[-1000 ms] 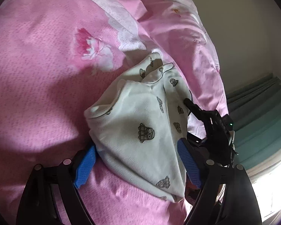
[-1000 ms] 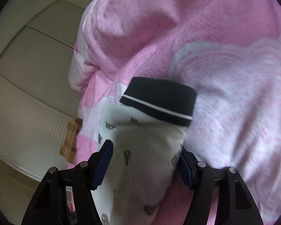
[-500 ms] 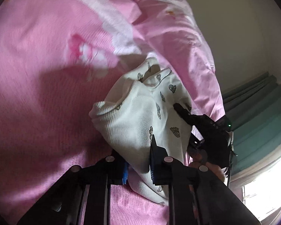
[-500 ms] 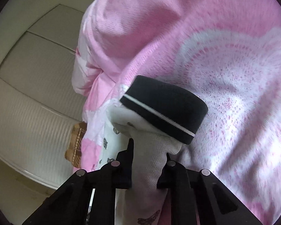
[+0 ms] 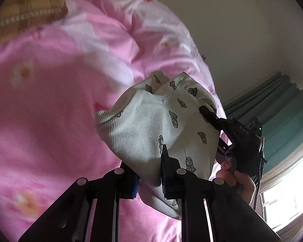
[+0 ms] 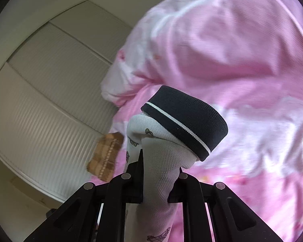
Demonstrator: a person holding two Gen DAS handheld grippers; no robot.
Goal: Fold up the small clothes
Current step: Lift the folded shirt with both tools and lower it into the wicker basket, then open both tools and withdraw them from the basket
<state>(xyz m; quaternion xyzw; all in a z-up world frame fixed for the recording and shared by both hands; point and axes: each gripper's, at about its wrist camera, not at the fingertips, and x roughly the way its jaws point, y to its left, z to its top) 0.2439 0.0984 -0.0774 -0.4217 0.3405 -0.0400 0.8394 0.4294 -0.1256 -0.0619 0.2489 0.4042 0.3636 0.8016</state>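
Garment: one small cream garment (image 5: 151, 129) with a dark printed pattern and a black ribbed band (image 6: 185, 119) striped in white; lifted clear of the bed, slung between my two claws.
Left claw (image 5: 149, 173): clenched on a bunched cream edge of the garment; its jaws have just been closing, with cloth between them.
Right claw (image 6: 159, 177): clenched on the cream cloth just below the black band; its jaws have likewise just been closing on cloth. It also shows in the left wrist view, with my hand (image 5: 236, 179) on its grip.
Bed cover (image 5: 50, 111): one pink quilt with pale flower patches, rumpled, under the hanging garment.
Tan checked item (image 6: 106, 159): one, at the bed's edge; what it is I cannot tell.
Curtain (image 5: 282, 111): one, teal, beside a bright window.
Risk, slip: each grip is on a gathered wad, not a flat hem; a layer could pull free if I draw my claws apart.
Risk, crooked fold: the cloth hangs twisted and doubled, so laying it down as it is would likely trap creases.
Risk, snag: the rumpled quilt could catch a trailing edge on lowering.
Count: garments 1; claws 2; quilts 1.
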